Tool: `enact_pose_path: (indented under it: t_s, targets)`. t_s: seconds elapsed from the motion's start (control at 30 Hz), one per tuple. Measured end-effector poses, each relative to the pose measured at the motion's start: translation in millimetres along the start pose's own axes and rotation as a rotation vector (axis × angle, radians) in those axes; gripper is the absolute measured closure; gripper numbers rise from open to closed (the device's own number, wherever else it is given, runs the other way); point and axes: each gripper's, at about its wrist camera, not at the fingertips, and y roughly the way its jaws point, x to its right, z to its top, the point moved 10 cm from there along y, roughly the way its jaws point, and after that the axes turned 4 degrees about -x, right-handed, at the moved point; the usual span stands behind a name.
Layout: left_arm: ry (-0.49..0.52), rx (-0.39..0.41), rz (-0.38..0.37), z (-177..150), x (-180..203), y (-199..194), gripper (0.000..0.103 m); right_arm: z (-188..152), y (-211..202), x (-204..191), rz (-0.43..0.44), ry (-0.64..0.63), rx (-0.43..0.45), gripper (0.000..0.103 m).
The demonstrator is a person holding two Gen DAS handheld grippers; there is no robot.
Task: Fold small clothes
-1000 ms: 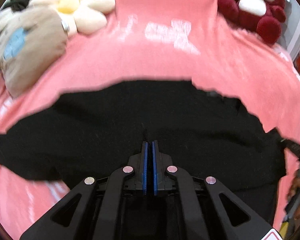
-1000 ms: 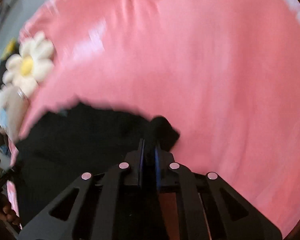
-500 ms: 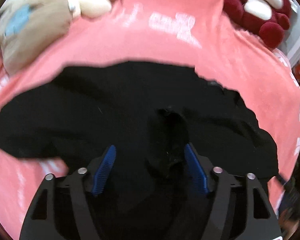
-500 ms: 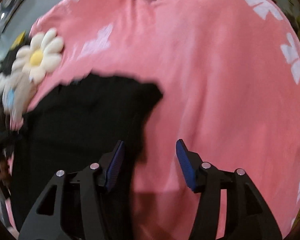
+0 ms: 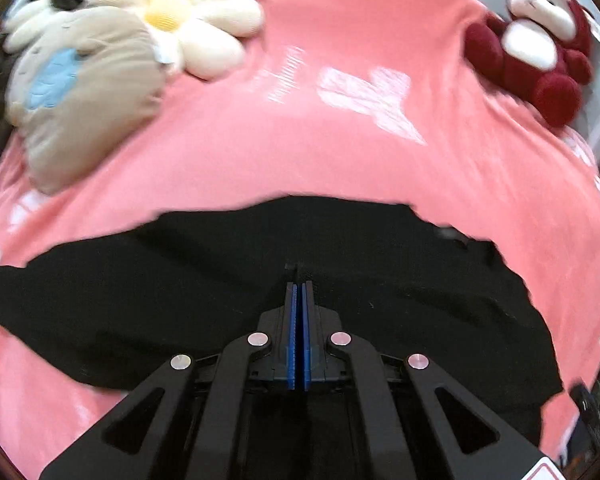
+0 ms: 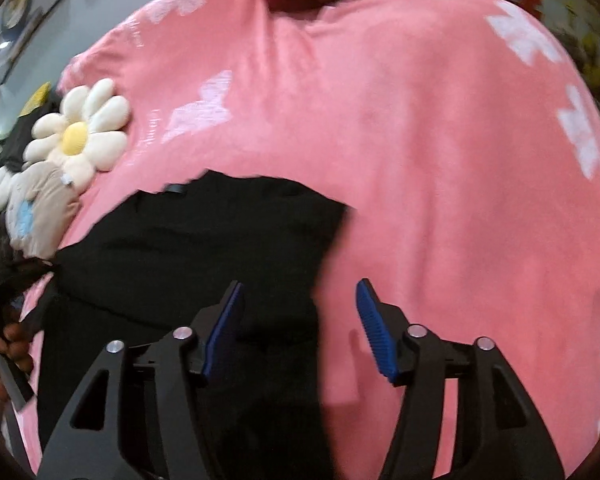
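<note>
Showing the left wrist view: the left gripper has its jaws pressed together over the black garment, which lies spread on the pink blanket; whether a pinch of cloth sits between them cannot be told. A daisy cushion and red plush toy lie beyond.

Right wrist view: the right gripper hangs with jaws released, straddling the garment's right edge. Judged best practice: grip that edge squarely, matching the left side's height, before folding.
</note>
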Motion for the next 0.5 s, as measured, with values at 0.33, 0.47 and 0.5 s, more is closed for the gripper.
enact_pose_path:
  t_s: [0.33, 0.47, 0.5]
  targets:
    - [0.034, -0.052, -0.058, -42, -6, -14, 0.053, -130, -34, 21, 0.034, 0.016, -0.233, 0.045]
    - [0.088, -0.059, -0.051, -70, -3, -34, 0.048, -161, -41, 10, 0.062, -0.015, -0.291, 0.057]
    - [0.101, -0.074, -0.049, -79, -1, -36, 0.048, -160, -41, 9, 0.058, -0.035, -0.287, 0.074]
